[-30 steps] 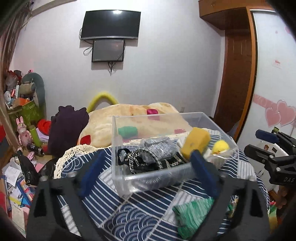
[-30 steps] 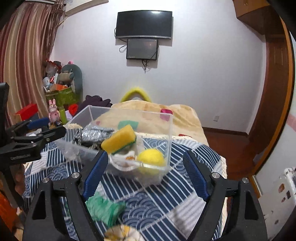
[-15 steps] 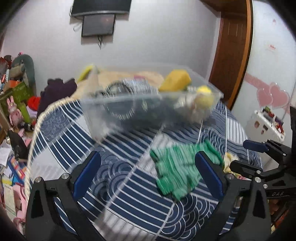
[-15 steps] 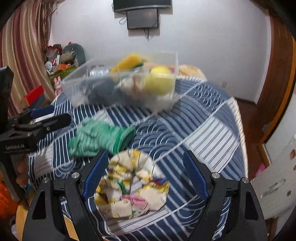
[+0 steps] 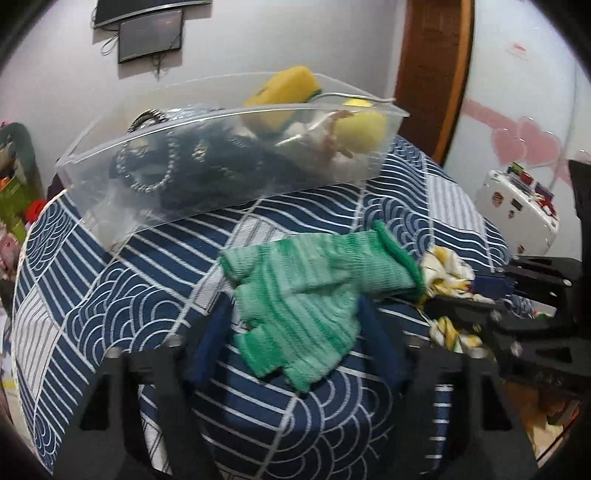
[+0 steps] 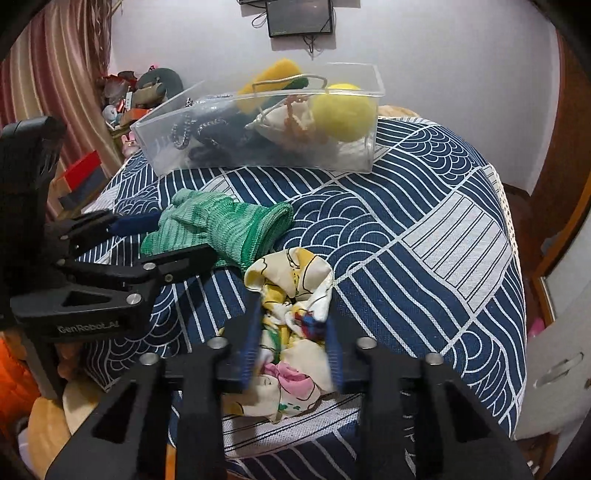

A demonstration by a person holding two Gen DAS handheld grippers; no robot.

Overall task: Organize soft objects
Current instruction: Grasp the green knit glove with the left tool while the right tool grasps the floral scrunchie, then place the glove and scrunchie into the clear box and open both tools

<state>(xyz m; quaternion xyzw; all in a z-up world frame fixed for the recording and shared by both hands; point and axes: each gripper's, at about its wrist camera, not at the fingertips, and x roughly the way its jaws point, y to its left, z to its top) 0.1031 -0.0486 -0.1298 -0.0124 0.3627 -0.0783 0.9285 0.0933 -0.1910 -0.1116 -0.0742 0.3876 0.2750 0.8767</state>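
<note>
**A:** Where's the soft stuff sitting?

**B:** Take the clear plastic bin (image 6: 258, 147) as the marker. The green knit glove (image 5: 314, 295) lies flat on the blue wave-pattern cloth (image 6: 424, 206), on the near side of the bin and apart from it. Just beside the glove's cuff, farther from the bin, is a bunched yellow floral cloth (image 6: 295, 325).

**A:** And the grippers?

**B:** The left gripper (image 5: 291, 332) has its blue pads either side of the glove's finger end, narrowed in; from the right wrist view one pad looks laid against the glove, but I can't tell whether they actually pinch it. The right gripper (image 6: 291, 343) has its two pads pressed in on the floral cloth, which bulges between them.

**A:** What's in the bin?

**B:** On the left gripper's side, a dark bundle with a black-and-white braided cord (image 6: 188, 129) and something silvery-grey beside it. In the middle, a yellow sponge (image 5: 284, 92) sticks up above the rim, with a green layer on it. At the other end, a yellow ball (image 6: 343, 110) rests against the wall, touching a pale drawstring pouch (image 6: 288, 122) with orange cord.

**A:** Beyond the bin?

**B:** A white wall with a dark screen (image 6: 299, 16). On the left-gripper side of the bin, striped curtains (image 6: 62, 81) and a heap of toys.
</note>
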